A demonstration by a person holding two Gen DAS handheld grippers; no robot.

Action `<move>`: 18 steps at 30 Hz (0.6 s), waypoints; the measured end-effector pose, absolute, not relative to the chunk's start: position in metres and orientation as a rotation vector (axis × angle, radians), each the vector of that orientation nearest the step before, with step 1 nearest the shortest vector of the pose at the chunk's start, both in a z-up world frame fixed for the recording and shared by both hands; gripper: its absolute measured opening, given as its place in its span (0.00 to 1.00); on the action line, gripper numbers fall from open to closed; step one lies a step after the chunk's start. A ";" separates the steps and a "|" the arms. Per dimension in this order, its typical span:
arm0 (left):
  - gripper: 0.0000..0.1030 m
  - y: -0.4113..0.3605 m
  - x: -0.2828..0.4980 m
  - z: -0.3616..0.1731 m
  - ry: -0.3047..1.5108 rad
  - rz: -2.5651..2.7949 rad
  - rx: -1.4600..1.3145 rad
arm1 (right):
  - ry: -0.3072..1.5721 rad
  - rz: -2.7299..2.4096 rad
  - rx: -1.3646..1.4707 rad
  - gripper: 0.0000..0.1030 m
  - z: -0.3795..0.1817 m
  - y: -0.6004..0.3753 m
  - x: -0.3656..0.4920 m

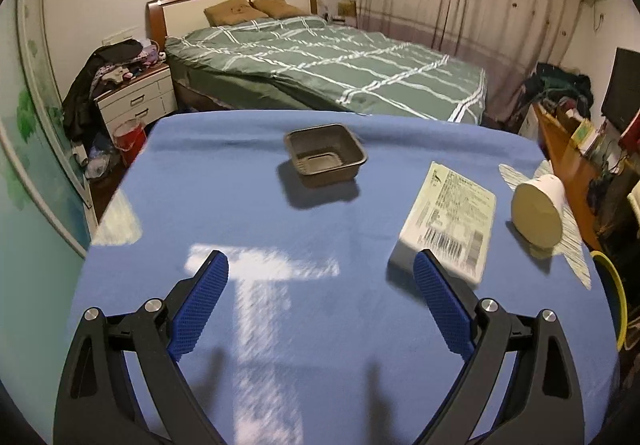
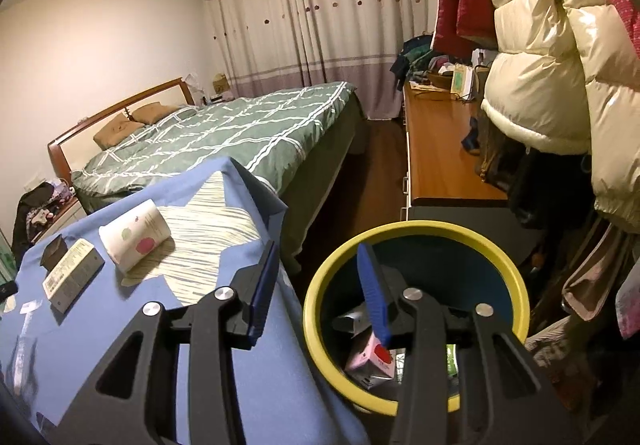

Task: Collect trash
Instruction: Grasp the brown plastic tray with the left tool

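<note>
A blue-clothed table (image 1: 260, 213) carries three pieces of trash. An empty brown plastic tray (image 1: 325, 156) sits far centre, and a white box with a barcode (image 1: 448, 221) lies to the right. Beyond the box, a paper cup (image 1: 538, 209) lies on its side. My left gripper (image 1: 320, 261) hovers open over bare cloth, its right finger close to the box's near corner. My right gripper (image 2: 316, 251) is open and empty above the near-left rim of the yellow bin (image 2: 516, 277), which holds a pink carton (image 2: 372, 361) and other scraps. The cup (image 2: 136, 241), box (image 2: 74, 277) and tray (image 2: 54, 251) also show there.
A bed with a green checked cover (image 1: 332, 65) stands beyond the table. A white nightstand (image 1: 138, 101) and a red bucket (image 1: 129, 137) are at the left. A wooden dresser (image 2: 436, 149) and hanging puffy jackets (image 2: 560, 57) crowd the right side by the bin.
</note>
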State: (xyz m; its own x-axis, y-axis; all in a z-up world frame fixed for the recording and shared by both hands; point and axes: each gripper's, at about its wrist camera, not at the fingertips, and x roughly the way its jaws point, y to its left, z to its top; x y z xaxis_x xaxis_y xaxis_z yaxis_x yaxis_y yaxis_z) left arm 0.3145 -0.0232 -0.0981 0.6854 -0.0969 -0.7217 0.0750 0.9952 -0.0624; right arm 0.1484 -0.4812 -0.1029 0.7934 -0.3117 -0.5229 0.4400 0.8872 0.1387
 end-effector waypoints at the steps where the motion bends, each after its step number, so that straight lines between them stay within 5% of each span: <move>1: 0.90 -0.029 0.325 -0.100 0.820 -0.097 -0.028 | 0.514 -0.406 0.255 0.42 -0.103 -0.480 0.149; 18: 0.90 -0.040 0.474 -0.123 0.933 0.130 -0.115 | 0.556 -0.391 0.286 0.46 -0.108 -0.483 0.153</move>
